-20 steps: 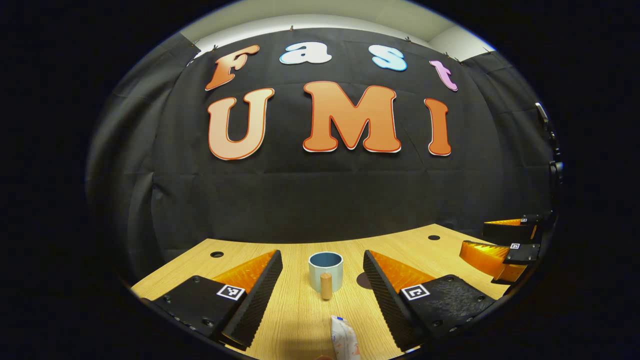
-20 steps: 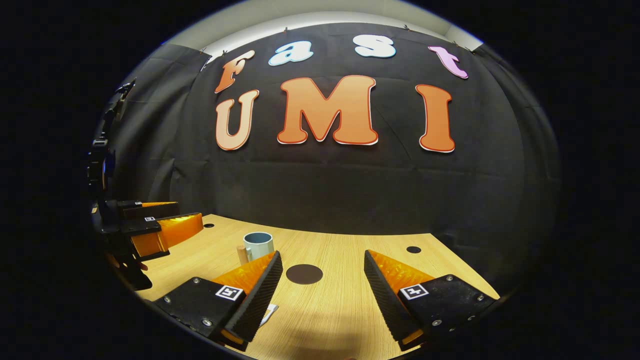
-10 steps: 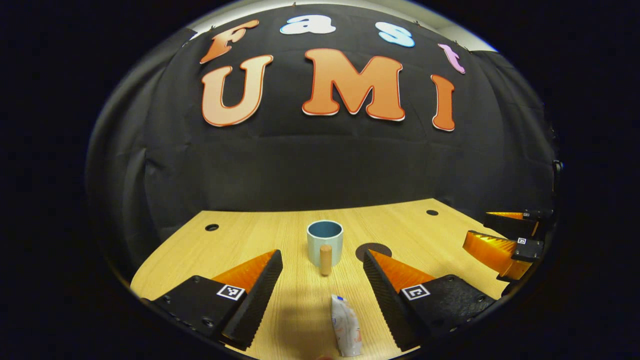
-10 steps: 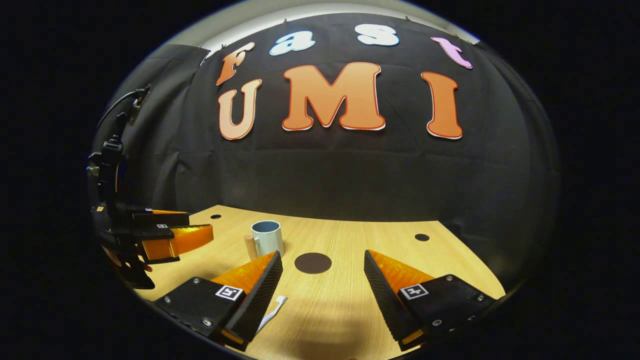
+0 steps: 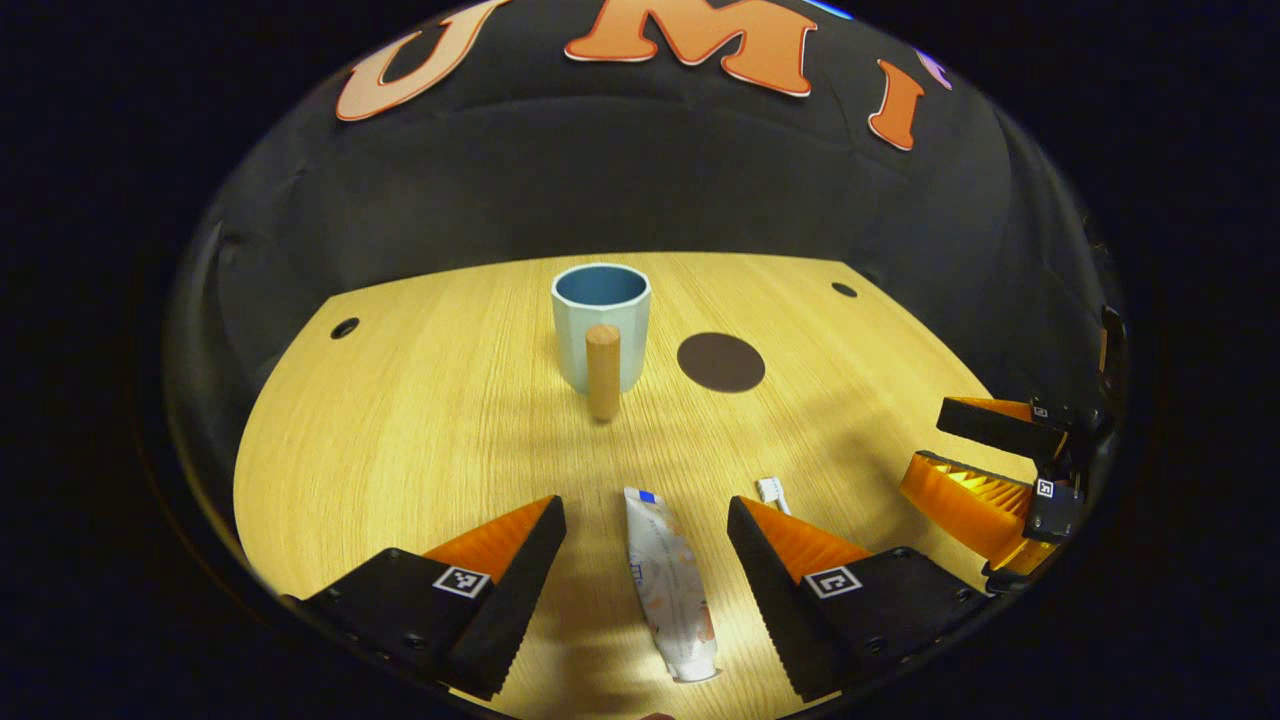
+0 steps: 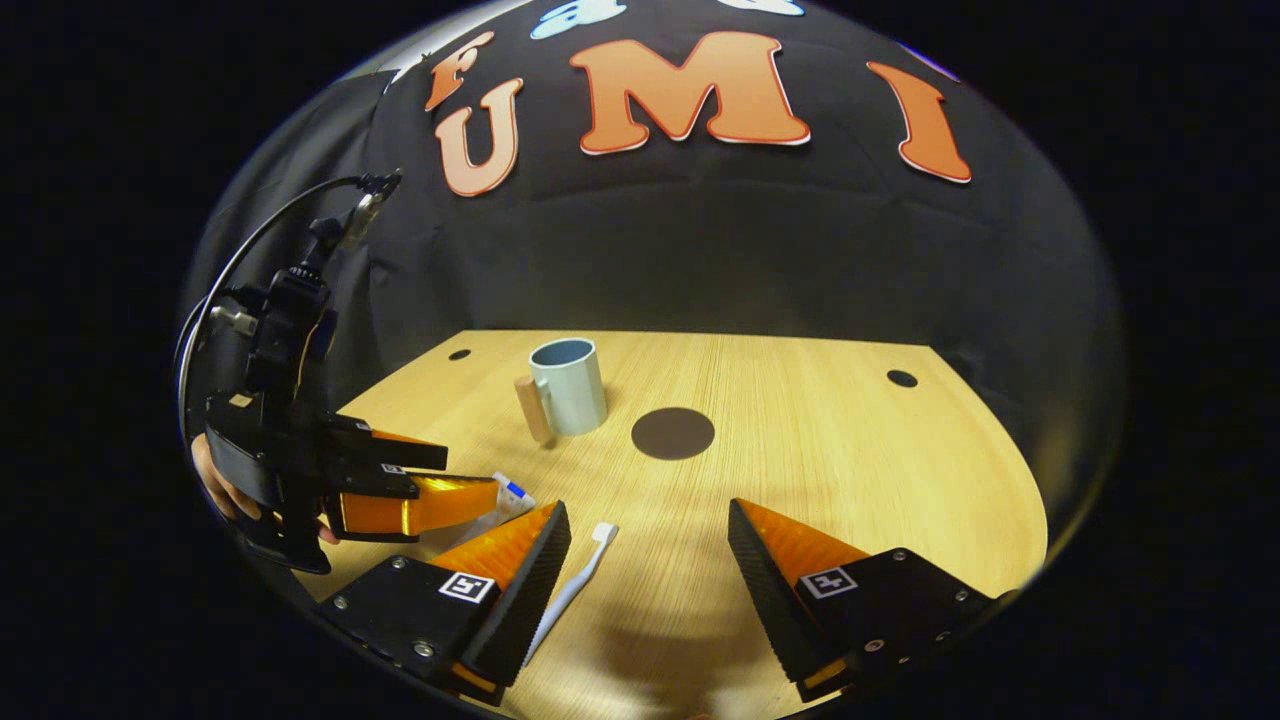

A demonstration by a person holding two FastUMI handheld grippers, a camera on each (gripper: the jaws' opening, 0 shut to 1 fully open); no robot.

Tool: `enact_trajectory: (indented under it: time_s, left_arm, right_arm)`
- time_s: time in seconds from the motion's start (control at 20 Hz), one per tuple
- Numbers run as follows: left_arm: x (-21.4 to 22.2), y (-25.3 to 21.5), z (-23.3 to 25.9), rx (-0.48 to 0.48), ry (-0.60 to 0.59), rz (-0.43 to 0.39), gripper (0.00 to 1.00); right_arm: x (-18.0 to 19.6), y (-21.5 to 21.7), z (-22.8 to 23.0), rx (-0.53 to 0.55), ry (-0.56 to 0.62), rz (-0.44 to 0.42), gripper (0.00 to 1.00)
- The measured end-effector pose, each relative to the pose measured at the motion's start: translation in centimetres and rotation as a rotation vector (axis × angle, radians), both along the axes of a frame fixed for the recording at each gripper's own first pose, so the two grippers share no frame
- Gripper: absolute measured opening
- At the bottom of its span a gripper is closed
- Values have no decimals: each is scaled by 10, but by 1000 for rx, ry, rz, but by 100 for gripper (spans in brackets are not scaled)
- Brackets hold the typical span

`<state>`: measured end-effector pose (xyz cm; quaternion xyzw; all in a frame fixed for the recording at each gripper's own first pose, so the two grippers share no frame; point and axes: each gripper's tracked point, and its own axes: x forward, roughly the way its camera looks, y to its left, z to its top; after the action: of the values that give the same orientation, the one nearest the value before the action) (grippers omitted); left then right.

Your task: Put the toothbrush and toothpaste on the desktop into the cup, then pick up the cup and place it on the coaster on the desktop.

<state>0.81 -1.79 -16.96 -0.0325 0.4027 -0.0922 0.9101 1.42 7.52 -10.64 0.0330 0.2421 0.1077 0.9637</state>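
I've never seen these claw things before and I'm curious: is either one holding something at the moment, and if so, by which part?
Nothing is held. The left gripper is open, with the toothpaste lying between its fingers; the right gripper is open beside the toothbrush.

Pale blue cup (image 5: 601, 325) with wooden handle, dark brown coaster (image 5: 721, 361), white toothbrush (image 6: 574, 587)

Your pale blue cup (image 5: 601, 323) stands upright and empty on the counter, its wooden handle (image 5: 603, 371) facing 6 o'clock. The dark round coaster (image 5: 721, 361) lies flat at its 3 o'clock, apart. At 6 o'clock the white toothpaste tube (image 5: 668, 583) lies flat; the white toothbrush (image 6: 573, 591) lies beside it.
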Motion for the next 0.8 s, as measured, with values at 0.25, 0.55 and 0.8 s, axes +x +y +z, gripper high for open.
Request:
enact_trajectory:
  time_s: [0.25, 0.55, 0.8]
  left_arm:
    - [-9, 3, -28, 34, 191, -33, 98]
    - [-22, -2, -49, 35, 364, -12, 70]
    - [-28, 9, -51, -4, 374, 16, 12]
  right_arm:
    - [-2, 10, -29, 21, 154, 46, 90]
    - [-4, 25, -61, 13, 305, 82, 86]
    - [-8, 35, -69, 7, 345, 106, 86]
